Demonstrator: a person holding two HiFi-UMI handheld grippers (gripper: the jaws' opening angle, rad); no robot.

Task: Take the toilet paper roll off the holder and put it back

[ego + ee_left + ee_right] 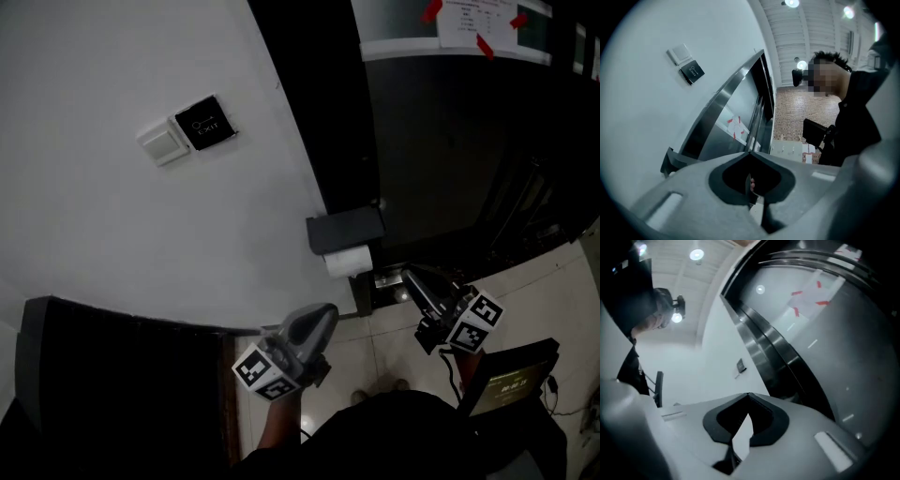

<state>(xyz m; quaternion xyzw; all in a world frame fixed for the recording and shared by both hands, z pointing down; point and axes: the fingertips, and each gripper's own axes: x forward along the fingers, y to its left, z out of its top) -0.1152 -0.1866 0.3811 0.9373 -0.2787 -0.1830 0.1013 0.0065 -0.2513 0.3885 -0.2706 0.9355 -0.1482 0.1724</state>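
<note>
The white toilet paper roll [349, 262] hangs under the black holder [345, 230] on the white wall, beside the dark door frame. My left gripper [326, 311] is below and left of the roll, apart from it, and points up toward the wall. In the left gripper view its jaws [750, 153] meet at the tips with nothing held. My right gripper [409, 274] is to the right of the roll at about its height, not touching it. Its jaws [749, 394] are shut and empty in the right gripper view.
A black exit button [206, 122] and a white switch [163, 143] sit higher on the wall. A dark cabinet [112, 375] stands at lower left, a black box [514, 377] on the tiled floor at lower right. A taped notice [473, 23] hangs on the glass.
</note>
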